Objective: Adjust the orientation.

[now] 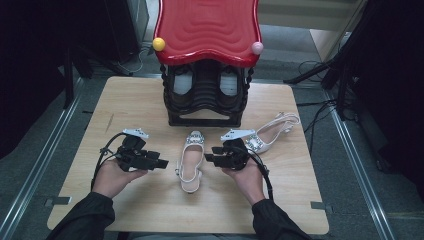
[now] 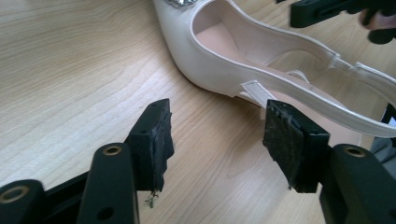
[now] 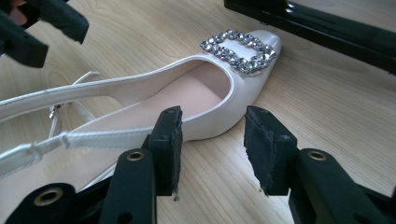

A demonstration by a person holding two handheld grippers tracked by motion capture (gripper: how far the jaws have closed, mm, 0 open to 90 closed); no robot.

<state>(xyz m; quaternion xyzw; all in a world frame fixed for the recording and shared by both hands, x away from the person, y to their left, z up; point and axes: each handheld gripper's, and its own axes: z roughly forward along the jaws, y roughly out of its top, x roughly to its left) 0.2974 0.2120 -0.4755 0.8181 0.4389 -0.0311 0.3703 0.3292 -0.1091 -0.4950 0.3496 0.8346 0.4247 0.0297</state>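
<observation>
White patent slingback shoe with rhinestone buckle, flat on pale wooden table; insole print faint, unreadable; left gripper and right gripper flanking, jaws apart, empty.

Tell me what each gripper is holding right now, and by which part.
Nothing is held. The left gripper and right gripper both stand open on either side of the white slingback shoe with the rhinestone buckle, pads clear of it.

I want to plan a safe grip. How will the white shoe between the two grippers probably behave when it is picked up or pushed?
The white shoe looks light. Its thin heel strap will probably flop, so the firmer front near the rhinestone buckle seems a better hold. The glossy surface may slip between pads. It lies flat on the table, so a push should slide it, not tip it.
</observation>
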